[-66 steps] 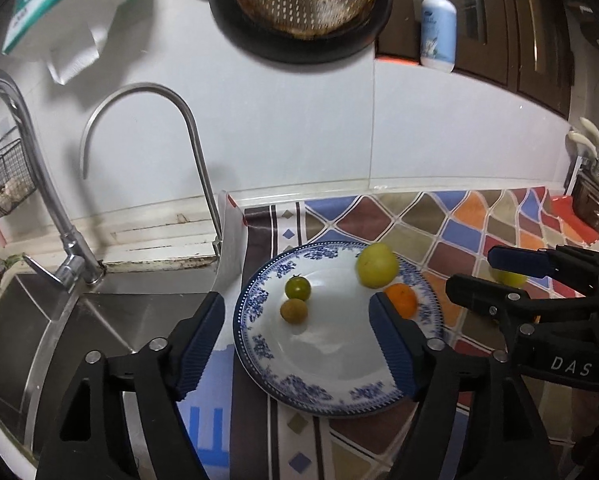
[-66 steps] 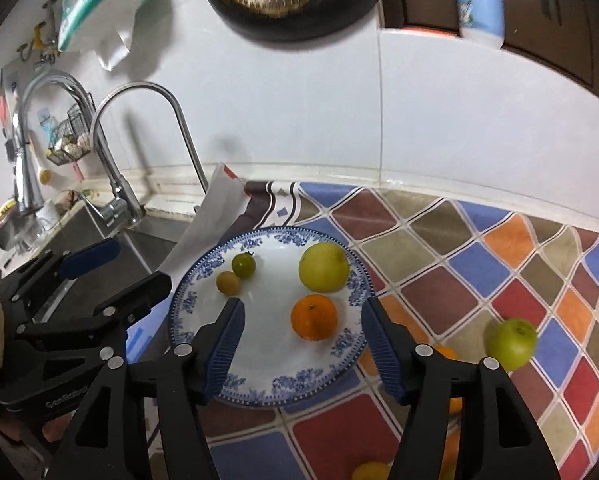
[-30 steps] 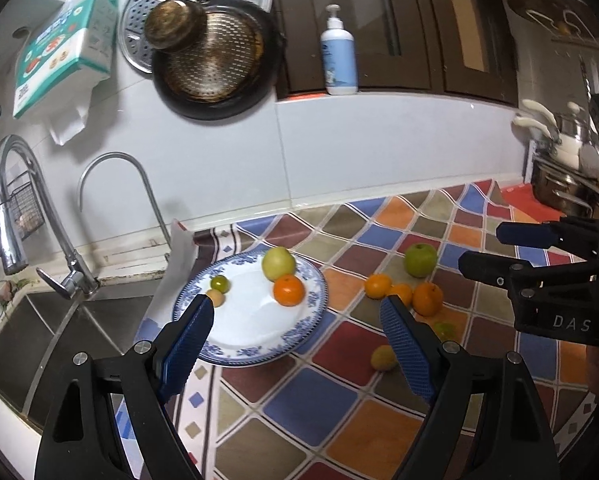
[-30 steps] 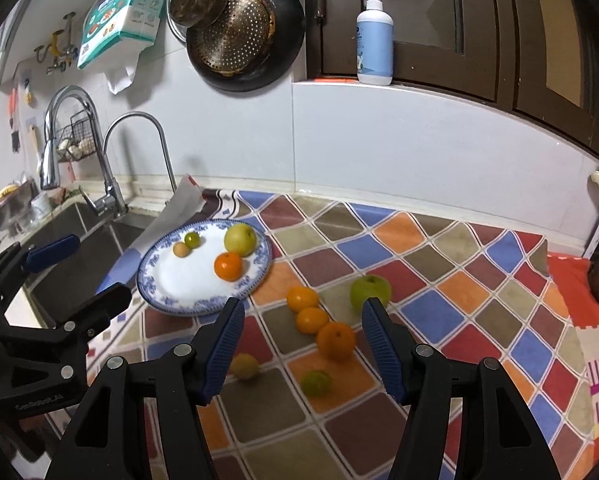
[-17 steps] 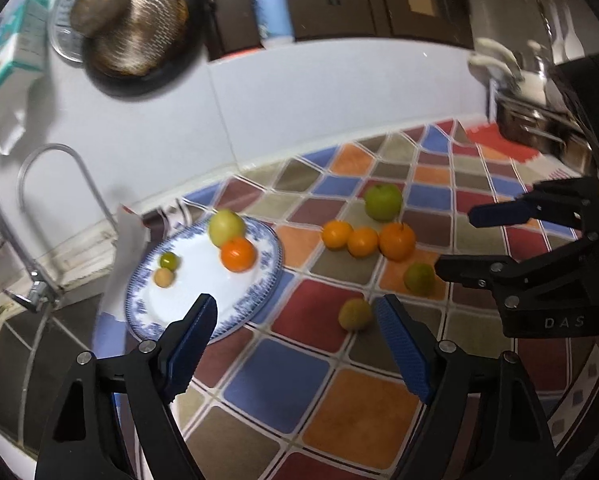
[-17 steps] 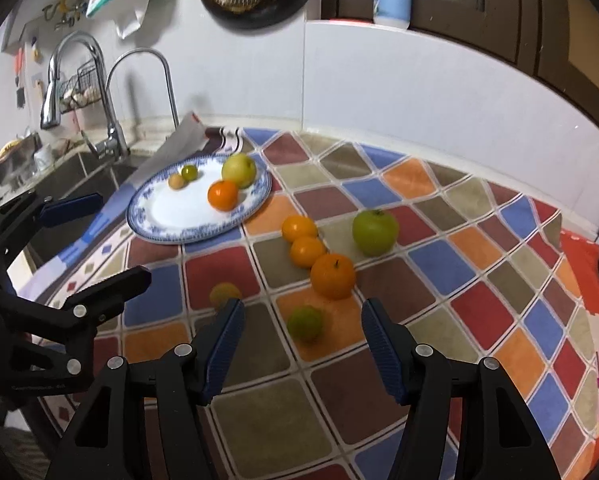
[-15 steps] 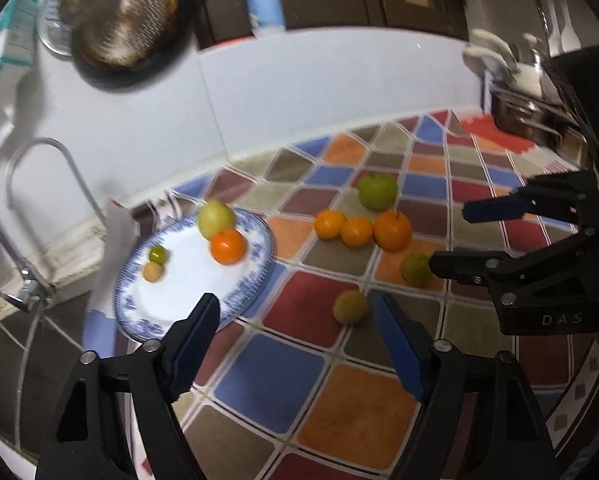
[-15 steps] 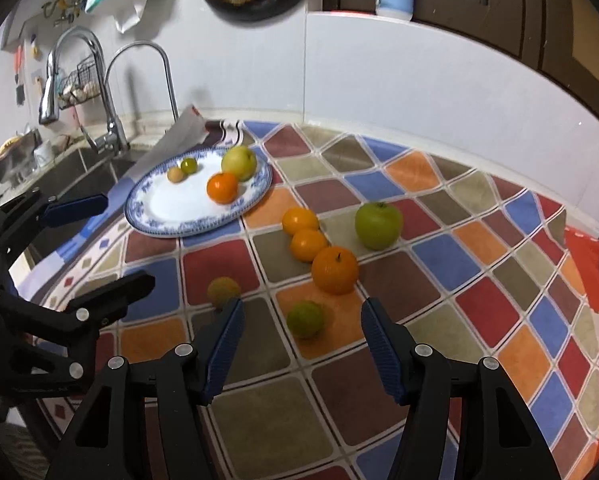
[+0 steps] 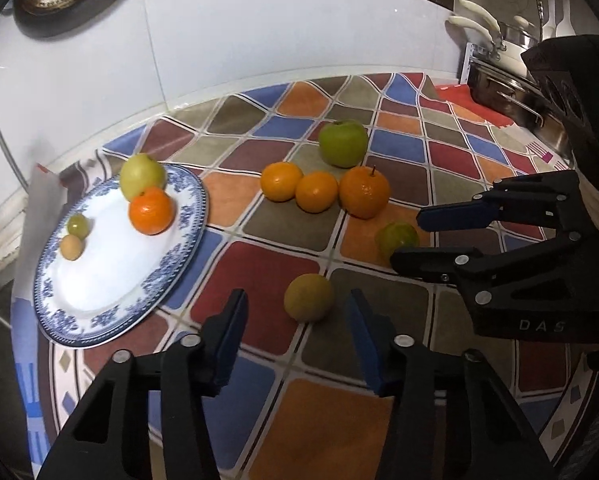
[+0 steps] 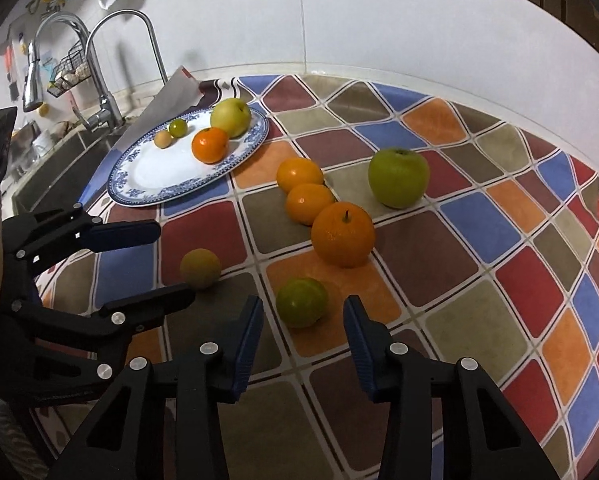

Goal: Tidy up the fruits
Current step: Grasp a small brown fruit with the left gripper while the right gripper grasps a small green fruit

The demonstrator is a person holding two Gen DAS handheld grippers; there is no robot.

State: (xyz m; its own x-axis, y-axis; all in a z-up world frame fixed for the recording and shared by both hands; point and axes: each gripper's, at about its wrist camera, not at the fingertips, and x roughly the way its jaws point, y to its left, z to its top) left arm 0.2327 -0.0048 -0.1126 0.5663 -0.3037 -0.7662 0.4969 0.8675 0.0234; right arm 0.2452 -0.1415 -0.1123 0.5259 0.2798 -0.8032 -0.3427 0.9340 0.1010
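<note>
**Round fruit, open jaws: both grabs could send fruit rolling**

Both grippers stand open and hold nothing. The left gripper [image 9: 295, 320] frames a small yellowish fruit [image 9: 308, 297] that lies on the patterned table mat [image 9: 259, 276], just ahead of the fingertips and between their lines. The right gripper [image 10: 302, 322] frames a small green citrus [image 10: 301, 302] the same way, near a large orange [image 10: 342, 234].

The blue-and-white plate [image 9: 171, 268] already carries 4 fruits: a yellow-green apple [image 9: 142, 176], an orange [image 9: 151, 210] and 2 small ones near the far rim. 6 fruits lie on the mat, among them a green apple [image 9: 342, 143] and 2 tangerines touching in a row beside the large orange.

Risks, as I judge them:
- Either fruit is round and sits loose; a finger that touches first on 1 side would likely push it away instead of pinching it.
- The green citrus could roll into the large orange and disturb the row.
- The 2 grippers work close together; the right one reaches across in the left wrist view, so a collision seems possible if both close in at once.
- The plate's fruits sit at its far side, so a dropped fruit might knock them off the rim.
</note>
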